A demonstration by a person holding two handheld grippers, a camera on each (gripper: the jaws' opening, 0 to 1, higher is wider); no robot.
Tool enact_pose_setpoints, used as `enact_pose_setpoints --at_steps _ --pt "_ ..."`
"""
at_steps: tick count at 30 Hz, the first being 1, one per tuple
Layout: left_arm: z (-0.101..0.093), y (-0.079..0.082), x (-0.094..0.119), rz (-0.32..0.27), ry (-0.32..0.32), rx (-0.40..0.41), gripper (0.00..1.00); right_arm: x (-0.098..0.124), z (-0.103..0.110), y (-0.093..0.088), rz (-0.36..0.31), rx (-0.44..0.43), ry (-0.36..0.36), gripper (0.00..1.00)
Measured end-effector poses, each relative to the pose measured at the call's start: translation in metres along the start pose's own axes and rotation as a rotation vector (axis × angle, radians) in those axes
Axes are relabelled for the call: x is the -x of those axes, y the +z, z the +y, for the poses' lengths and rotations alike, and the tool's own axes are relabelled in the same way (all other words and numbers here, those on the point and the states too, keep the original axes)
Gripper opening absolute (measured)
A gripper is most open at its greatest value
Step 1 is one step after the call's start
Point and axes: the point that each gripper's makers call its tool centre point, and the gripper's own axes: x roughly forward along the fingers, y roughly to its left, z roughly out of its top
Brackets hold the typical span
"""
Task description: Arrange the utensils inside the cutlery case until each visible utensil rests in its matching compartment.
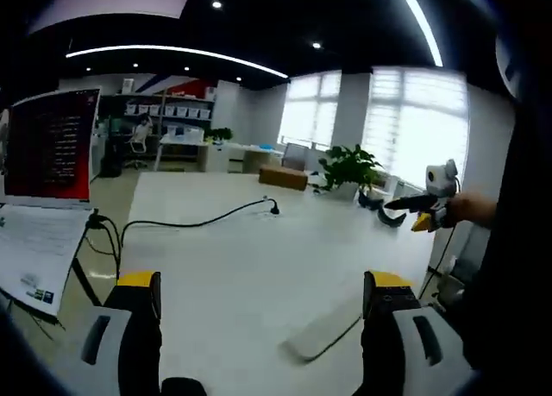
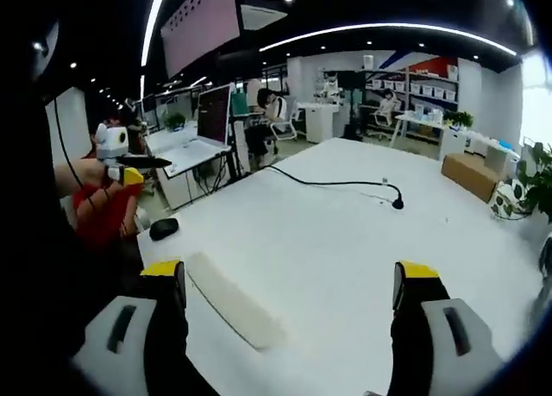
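Observation:
A pale, long, flat case (image 1: 323,331) lies shut on the white table (image 1: 241,258), just inside my left gripper's right jaw. My left gripper (image 1: 263,288) is open, its yellow-tipped jaws wide apart with nothing between them. In the right gripper view the same case (image 2: 233,305) lies slantwise near the left jaw of my right gripper (image 2: 289,275), which is open and holds nothing. No utensils can be made out. A hand holds each gripper: the right gripper (image 1: 405,210) shows at the table's right edge, the left gripper (image 2: 129,167) at the far left.
A black cable (image 1: 207,219) ending in a plug (image 2: 397,204) runs across the table. A laptop with a red screen (image 1: 52,146) and papers (image 1: 34,258) stand at the left. Also here are a black mouse (image 2: 164,228), a cardboard box (image 2: 470,173) and a potted plant (image 1: 349,167).

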Motion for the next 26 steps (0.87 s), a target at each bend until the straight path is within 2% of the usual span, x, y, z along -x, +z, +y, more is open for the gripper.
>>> enact_pose_setpoints --at_steps 3,6,8,12,14,17,19,22,26 --pt "0.012 0.011 0.011 -0.055 0.071 0.04 1.0 0.005 -0.013 -0.005 -0.028 -0.116 -0.052 1.0" --pt "0.025 0.024 0.026 -0.152 0.157 0.059 1.0 0.008 -0.02 -0.004 -0.101 -0.226 -0.09 1.0" --pt "0.03 0.024 0.033 -0.181 0.193 0.083 1.0 0.009 -0.024 -0.007 -0.131 -0.297 -0.112 1.0" --pt "0.031 0.019 0.032 -0.157 0.182 0.116 1.0 0.005 -0.023 -0.008 -0.108 -0.291 -0.106 1.0" --pt "0.029 0.021 0.03 -0.146 0.176 0.096 1.0 0.004 -0.023 -0.003 -0.111 -0.273 -0.106 1.0" --pt "0.03 0.031 0.03 -0.177 0.181 0.079 1.0 0.003 -0.026 0.01 -0.145 -0.276 -0.121 1.0" --pt "0.031 0.032 0.029 -0.177 0.184 0.079 1.0 0.003 -0.026 0.018 -0.175 -0.285 -0.118 1.0" --pt "0.029 0.027 0.026 -0.135 0.175 0.077 1.0 0.0 -0.021 0.017 -0.157 -0.273 -0.097 1.0" --pt "0.025 0.031 0.027 -0.152 0.169 0.078 1.0 0.0 -0.019 0.012 -0.142 -0.266 -0.095 1.0"
